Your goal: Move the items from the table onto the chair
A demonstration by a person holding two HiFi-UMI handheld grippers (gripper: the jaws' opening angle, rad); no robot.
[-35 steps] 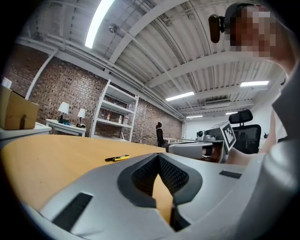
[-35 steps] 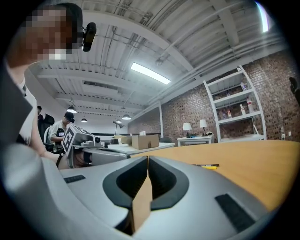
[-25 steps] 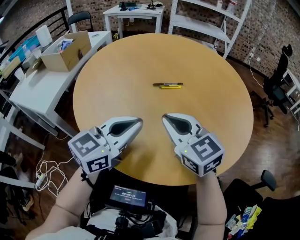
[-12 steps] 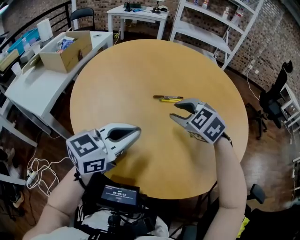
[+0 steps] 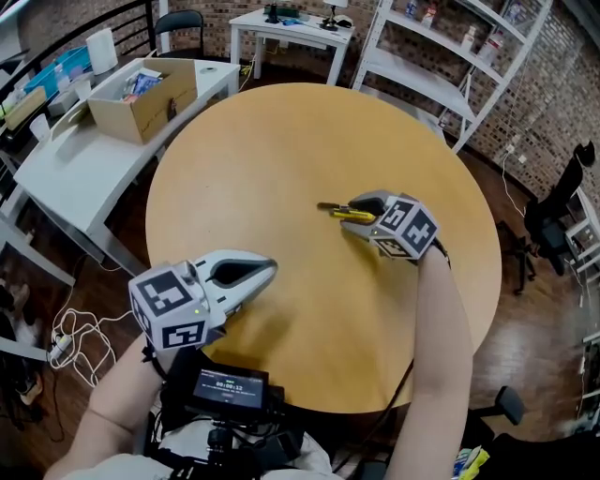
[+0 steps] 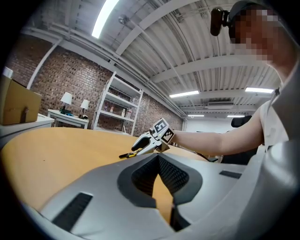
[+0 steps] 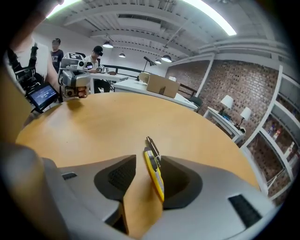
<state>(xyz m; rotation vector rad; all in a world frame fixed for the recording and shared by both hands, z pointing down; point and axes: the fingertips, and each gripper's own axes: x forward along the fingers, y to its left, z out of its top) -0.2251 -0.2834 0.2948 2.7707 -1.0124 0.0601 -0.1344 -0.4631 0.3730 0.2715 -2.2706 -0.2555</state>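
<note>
A black pen (image 5: 328,205) lies just beside the yellow knife (image 5: 343,215), on its far side, so both sit at your right gripper (image 5: 352,217) near the middle of the round wooden worktop (image 5: 281,141). That gripper's jaws stand open on either side of the knife, which lies close against the right-hand jaw without being pinched. Your left gripper (image 5: 270,269) hovers over the near part of the worktop, jaws closed on nothing.

To the left stands a white desk (image 5: 75,178) with a cardboard box (image 5: 141,94). Beyond are a small white table (image 5: 291,26) and white shelving (image 5: 441,56) against brick walls, and a black chair (image 5: 553,211) stands at the right on the dark wood floor.

A second ago your right gripper was back at the near edge. It has since reached forward to the knife, and its jaws have just been opening. The left has barely shifted.
</note>
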